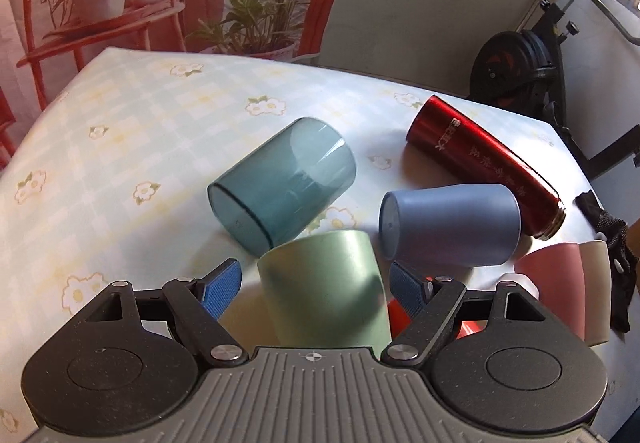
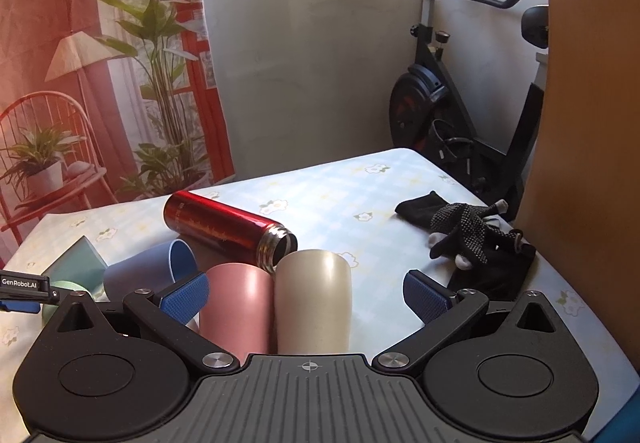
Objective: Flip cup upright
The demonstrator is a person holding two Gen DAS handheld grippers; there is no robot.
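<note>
Floral-cloth table (image 1: 120, 131), far-left half bare. Left gripper (image 1: 316, 283): low at near edge, jaws wide, straddling pale green cup (image 1: 324, 291) without contact. Right gripper (image 2: 306, 293): jaws wide, nothing held, over pink cup (image 2: 236, 307) and cream cup (image 2: 314, 299). Teal glass (image 1: 280, 183), blue cup (image 1: 450, 229), red flask (image 1: 488, 163): lying sideways, mid-table.

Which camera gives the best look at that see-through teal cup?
The left wrist view: the translucent teal cup lies on its side in plain sight on the floral tablecloth, unobstructed. In the right wrist view only a small teal corner shows at the left edge, probably the same cup.
</note>
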